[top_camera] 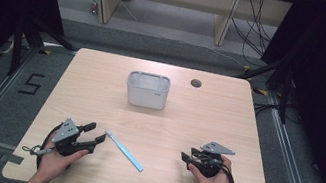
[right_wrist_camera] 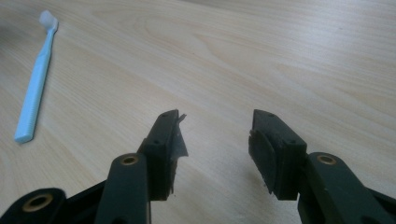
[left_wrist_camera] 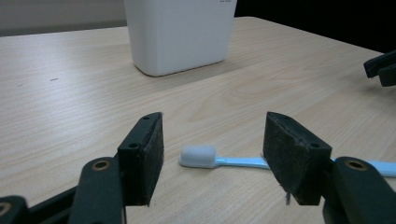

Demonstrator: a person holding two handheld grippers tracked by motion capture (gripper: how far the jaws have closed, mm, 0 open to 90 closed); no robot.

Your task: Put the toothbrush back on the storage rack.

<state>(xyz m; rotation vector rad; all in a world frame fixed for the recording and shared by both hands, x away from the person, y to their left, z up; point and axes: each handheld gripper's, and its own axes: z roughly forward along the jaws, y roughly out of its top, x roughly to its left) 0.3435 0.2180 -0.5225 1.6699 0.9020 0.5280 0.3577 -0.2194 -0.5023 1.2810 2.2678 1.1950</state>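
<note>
A light blue toothbrush (top_camera: 125,151) with a white head lies flat on the wooden table (top_camera: 226,123), head toward the left. My left gripper (top_camera: 97,134) is open just left of the brush head, and the head (left_wrist_camera: 198,156) rests on the table just beyond the gap between the jaws, untouched. My right gripper (top_camera: 186,158) is open near the front right, resting low over bare wood with nothing between its jaws (right_wrist_camera: 215,140); the toothbrush (right_wrist_camera: 36,79) lies off to its left. A white rectangular holder (top_camera: 147,90) stands upright at the table's middle back.
A round cable hole (top_camera: 196,83) sits in the tabletop right of the holder. Dark frame legs and cables stand on the floor beyond the far edge. The right gripper's jaw tips (left_wrist_camera: 382,67) show at the right edge of the left gripper view.
</note>
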